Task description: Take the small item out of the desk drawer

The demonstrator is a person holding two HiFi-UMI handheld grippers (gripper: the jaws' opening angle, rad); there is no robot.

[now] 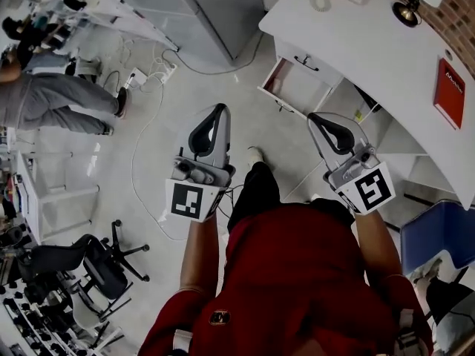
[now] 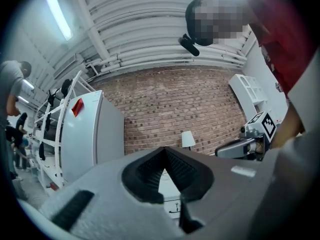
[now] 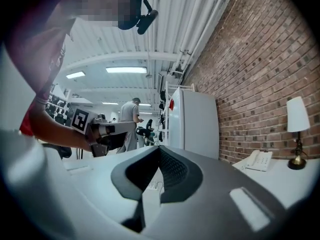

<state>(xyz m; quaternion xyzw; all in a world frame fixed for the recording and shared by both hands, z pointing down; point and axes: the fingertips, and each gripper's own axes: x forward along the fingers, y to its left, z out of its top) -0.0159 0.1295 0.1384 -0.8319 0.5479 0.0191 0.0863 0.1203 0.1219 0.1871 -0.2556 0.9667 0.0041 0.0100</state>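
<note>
While the left claw (image 1: 220, 107) and right claw (image 1: 312, 116) are hovering clenched, empty, bare floor (image 1: 245, 87) is separating them from the open drawer (image 1: 298, 87), upper right.

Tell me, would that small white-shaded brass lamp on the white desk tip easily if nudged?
Probably. The white-shaded brass lamp carries a wide shade on a thin stem over a small base, so it looks top-heavy. It likely feels light. The smooth white desk might let it slide first.
</note>
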